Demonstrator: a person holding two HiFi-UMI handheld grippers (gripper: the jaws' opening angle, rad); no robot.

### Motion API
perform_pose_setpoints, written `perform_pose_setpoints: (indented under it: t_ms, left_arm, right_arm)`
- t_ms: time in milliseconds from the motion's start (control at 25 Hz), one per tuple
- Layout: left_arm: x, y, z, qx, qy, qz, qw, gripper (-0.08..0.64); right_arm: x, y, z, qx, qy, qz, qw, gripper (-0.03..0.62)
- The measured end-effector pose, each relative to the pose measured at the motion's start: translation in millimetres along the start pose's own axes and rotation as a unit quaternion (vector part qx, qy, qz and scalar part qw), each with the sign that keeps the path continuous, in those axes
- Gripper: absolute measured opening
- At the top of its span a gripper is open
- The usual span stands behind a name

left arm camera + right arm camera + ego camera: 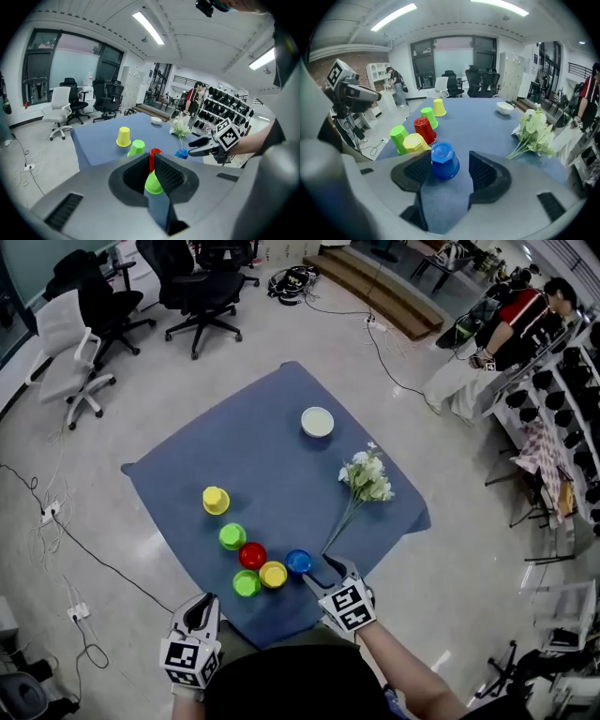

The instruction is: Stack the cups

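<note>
Six upturned cups stand on the blue cloth: a yellow one apart, then green, red, yellow, green and blue clustered near the front edge. My right gripper is open around the blue cup, which stands on the cloth between the jaws with a gap on each side. Off the cloth's near left edge, my left gripper is shut and empty. Past its tips I see a green cup and the red cup.
A white bowl sits at the cloth's far side and a bunch of white flowers lies to the right. Office chairs stand at the back left, cables run over the floor, and a person sits by racks at the far right.
</note>
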State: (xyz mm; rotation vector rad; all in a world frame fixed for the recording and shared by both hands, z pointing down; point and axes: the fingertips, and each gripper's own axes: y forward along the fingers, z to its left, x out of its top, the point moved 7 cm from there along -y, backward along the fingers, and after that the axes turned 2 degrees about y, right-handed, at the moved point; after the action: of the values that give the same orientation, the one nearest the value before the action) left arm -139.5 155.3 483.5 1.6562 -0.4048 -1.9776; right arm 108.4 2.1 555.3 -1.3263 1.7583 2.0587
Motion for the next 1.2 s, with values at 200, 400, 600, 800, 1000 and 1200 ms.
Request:
perform_pose_setpoints:
  t_ms: [200, 400, 600, 800, 1000, 1200]
  left_arm:
    - [2.6, 29.2, 17.8, -0.020, 0.019, 0.011, 0.9996, 0.041]
    - [5.7, 63.0, 34.0, -0.038, 0.034, 0.026, 0.9984, 0.093]
    - [0.9, 97.3, 49.8, -0.063, 0.057, 0.050, 0.9952, 0.147]
    - [-0.2, 131.3, 60.9, -0.081, 0.072, 0.065, 0.9920, 0.170]
    - [-1.3, 153.8, 71.1, -0.094, 0.086, 0.077, 0.9888, 0.207]
    - [-4.7, 170.7, 72.4, -0.112, 0.107, 0.083, 0.9845, 0.218]
  right_arm:
    - [3.4, -22.8, -0.7, -0.033, 0.026, -0.004, 0.999, 0.250]
    - [-6.5, -38.3, 0.7, -0.063, 0.047, 0.001, 0.997, 0.250]
    - [-19.7, -48.4, 4.4, -0.096, 0.082, 0.017, 0.992, 0.250]
    - [-32.0, -59.0, 4.2, -0.128, 0.119, 0.032, 0.984, 0.250]
    - [-46.0, -67.2, 9.5, -0.154, 0.141, 0.047, 0.977, 0.250]
    - [-56.1, -74.9, 13.1, -0.177, 0.164, 0.057, 0.969, 0.250]
